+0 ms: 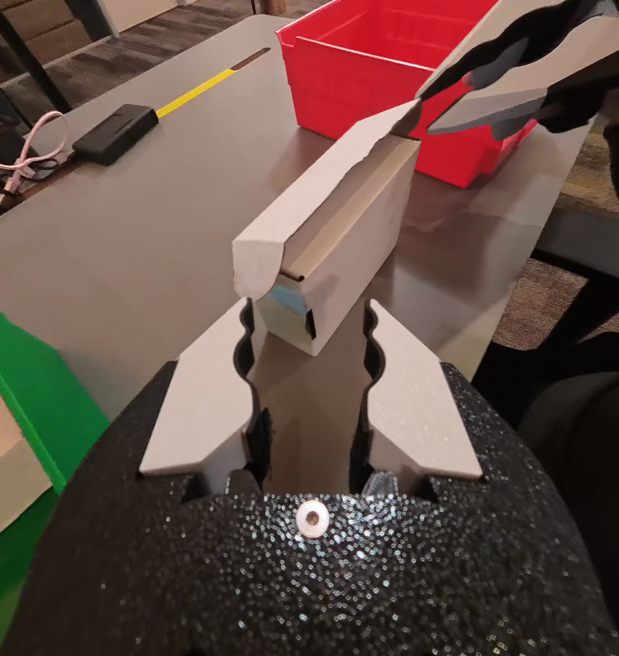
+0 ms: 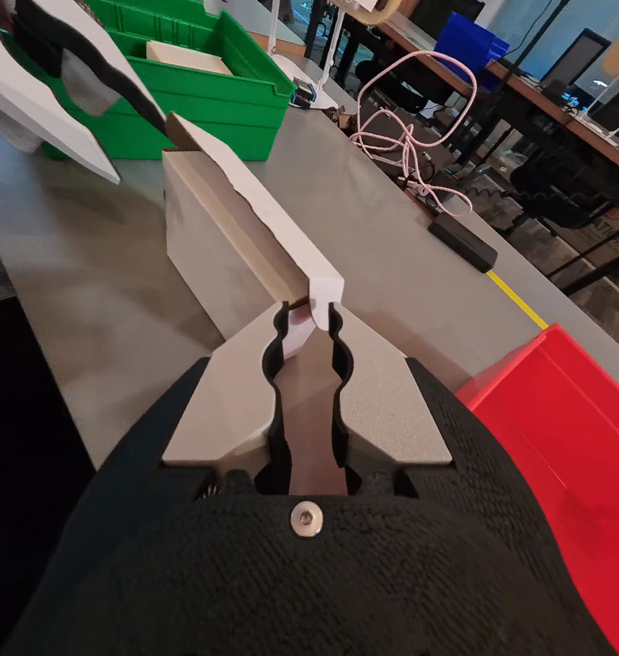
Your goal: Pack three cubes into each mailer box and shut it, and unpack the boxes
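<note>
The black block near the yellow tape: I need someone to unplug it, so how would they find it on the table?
On the grey table, follow the yellow tape toward the white mailer box. The black block lies flat at the tape's near end, well apart from the red bin. It is the only small, flat black thing on the tabletop, with a pink cable looped beside it.

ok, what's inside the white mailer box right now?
Through the end gap of the mailer box, a patch of blue shows, likely a cube. At the other end something reddish peeks out. The lid covers everything else, so no count.
</note>
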### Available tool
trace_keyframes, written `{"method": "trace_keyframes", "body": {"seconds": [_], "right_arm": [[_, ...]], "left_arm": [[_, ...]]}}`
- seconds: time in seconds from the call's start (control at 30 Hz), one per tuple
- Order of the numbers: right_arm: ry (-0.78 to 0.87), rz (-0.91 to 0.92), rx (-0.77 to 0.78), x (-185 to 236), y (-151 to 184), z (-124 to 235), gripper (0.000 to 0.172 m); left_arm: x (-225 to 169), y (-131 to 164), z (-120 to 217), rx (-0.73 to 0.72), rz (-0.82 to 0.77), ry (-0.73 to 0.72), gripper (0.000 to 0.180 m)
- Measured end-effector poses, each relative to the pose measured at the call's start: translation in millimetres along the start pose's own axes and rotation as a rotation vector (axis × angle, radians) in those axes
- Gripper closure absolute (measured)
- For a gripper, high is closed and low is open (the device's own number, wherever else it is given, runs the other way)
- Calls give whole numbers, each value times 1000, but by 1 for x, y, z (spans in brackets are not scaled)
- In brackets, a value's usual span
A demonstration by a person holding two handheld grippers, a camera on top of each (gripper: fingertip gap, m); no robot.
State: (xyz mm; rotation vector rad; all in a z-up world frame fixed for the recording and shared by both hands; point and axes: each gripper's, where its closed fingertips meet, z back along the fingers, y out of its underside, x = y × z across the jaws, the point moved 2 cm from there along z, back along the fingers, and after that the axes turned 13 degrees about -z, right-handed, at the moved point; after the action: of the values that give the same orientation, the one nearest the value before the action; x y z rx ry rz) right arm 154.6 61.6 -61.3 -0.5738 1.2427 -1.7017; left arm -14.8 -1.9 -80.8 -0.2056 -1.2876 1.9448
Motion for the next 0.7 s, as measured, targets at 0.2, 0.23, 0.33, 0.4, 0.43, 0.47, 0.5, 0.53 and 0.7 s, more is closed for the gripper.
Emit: {"method": "trace_keyframes", "body": {"seconds": [0.2, 0.23, 0.33, 0.4, 0.43, 0.47, 0.5, 0.53, 0.7], "right_arm": [[37, 19, 40, -8, 5, -7, 163], [29, 20, 48, -7, 6, -8, 163], [26, 31, 80, -7, 11, -11, 163], [29, 37, 80, -7, 11, -12, 163], [32, 39, 73, -7, 10, -13, 164], [37, 42, 65, -8, 9, -13, 166], [43, 45, 57, -8, 7, -12, 166], [44, 47, 52, -9, 6, -12, 166], [47, 58, 71, -11, 9, -11, 165]], "left_arm": [[7, -1, 1, 26, -67, -43, 145], [7, 0, 1, 36, -75, -42, 148], [9, 3, -3, 71, -94, -48, 152], [12, 2, -4, 65, -95, -63, 152], [13, 1, -4, 63, -92, -70, 152], [14, 1, -4, 62, -89, -75, 152], [15, 1, -4, 61, -89, -77, 152], [15, 0, -4, 58, -91, -82, 152], [20, 1, -5, 69, -90, -115, 150]]}}
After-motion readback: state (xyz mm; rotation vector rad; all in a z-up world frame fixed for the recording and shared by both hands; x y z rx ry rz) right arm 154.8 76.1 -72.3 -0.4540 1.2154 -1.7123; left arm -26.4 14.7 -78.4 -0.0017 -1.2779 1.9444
